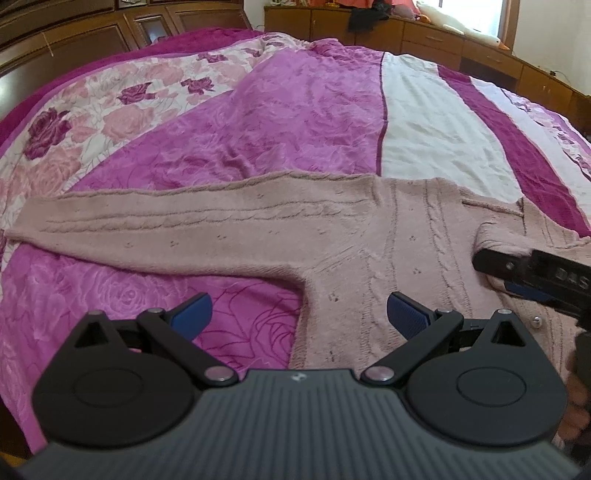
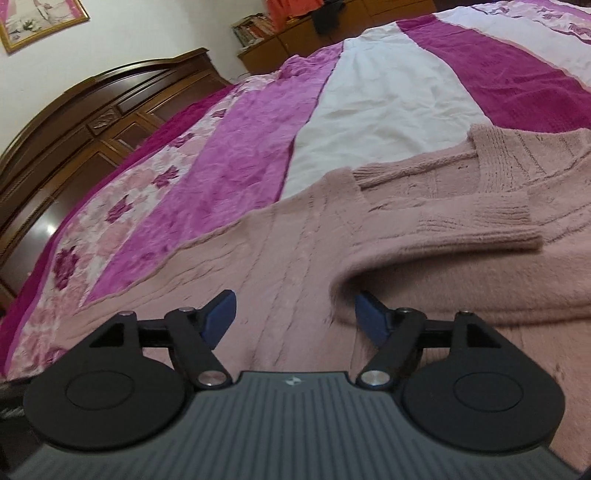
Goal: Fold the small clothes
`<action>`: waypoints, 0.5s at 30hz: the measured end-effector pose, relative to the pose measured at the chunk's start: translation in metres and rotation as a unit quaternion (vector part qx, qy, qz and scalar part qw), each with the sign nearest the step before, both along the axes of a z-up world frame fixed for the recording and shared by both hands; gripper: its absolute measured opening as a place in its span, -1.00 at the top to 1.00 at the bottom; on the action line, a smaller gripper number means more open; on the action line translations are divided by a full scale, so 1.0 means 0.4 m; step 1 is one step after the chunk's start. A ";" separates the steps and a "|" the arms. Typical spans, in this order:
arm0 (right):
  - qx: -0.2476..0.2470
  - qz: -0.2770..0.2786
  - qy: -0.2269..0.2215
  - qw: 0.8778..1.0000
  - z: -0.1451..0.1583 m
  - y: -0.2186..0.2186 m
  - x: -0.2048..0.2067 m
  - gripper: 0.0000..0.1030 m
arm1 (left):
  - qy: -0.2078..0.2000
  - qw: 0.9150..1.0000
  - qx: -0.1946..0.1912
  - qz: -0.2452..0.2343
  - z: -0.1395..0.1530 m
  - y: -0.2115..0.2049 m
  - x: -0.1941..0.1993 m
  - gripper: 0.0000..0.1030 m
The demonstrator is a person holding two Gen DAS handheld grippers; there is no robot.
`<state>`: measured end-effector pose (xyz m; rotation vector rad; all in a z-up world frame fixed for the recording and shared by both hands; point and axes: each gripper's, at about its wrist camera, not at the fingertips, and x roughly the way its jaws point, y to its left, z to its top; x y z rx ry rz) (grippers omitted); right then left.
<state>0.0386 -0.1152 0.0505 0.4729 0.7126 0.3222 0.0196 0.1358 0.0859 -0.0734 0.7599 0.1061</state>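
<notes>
We're over the bed (image 1: 332, 110) now, and the pink knitted sweater (image 1: 369, 236) lies flat across its magenta, white and rose-print bedspread (image 1: 110, 103), near the edge closest to us. In the left wrist view, one sleeve (image 1: 166, 221) runs straight out to the left, smooth and unfolded, its cuff close to the bed's left side. Our left gripper (image 1: 299, 314) hangs just above the spot where that sleeve meets the body, blue fingers (image 1: 192, 314) spread wide, nothing between them.

Over on the right, the right gripper (image 1: 517, 273) comes in from the side, low over the sweater's chest, and a bit of a hand (image 1: 576, 391) shows at the frame's edge. From the right wrist view, that right gripper (image 2: 295, 317) has its fingers (image 2: 221, 314) parted too, empty, hovering over the knit. The other sleeve (image 2: 461, 225) is laid across the sweater's front, its ribbed cuff (image 2: 509, 210) resting just below the V-neck collar (image 2: 491, 162). A raised fold of fabric sits right by the right-hand finger; we can't tell whether it touches.

Behind the bed we see a dark wooden headboard (image 2: 92, 107) and low wooden cabinets (image 1: 424, 33) along the wall.
</notes>
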 end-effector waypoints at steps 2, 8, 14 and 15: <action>0.004 0.003 -0.002 1.000 0.024 -0.029 -0.033 -0.52 | -0.003 1.000 0.001 -0.006 0.006 -0.012 0.001 -1.00; -0.013 -0.012 -0.036 0.999 0.082 -0.118 -0.119 -0.53 | -0.019 0.999 0.019 -0.039 0.031 -0.066 0.014 -1.00; -0.063 -0.082 -0.054 0.993 0.101 -0.243 -0.164 -0.55 | -0.038 0.995 0.041 -0.083 0.053 -0.148 0.044 -1.00; -0.069 -0.096 -0.053 0.992 0.099 -0.266 -0.169 -0.55 | -0.039 0.994 0.044 -0.092 0.053 -0.166 0.051 -1.00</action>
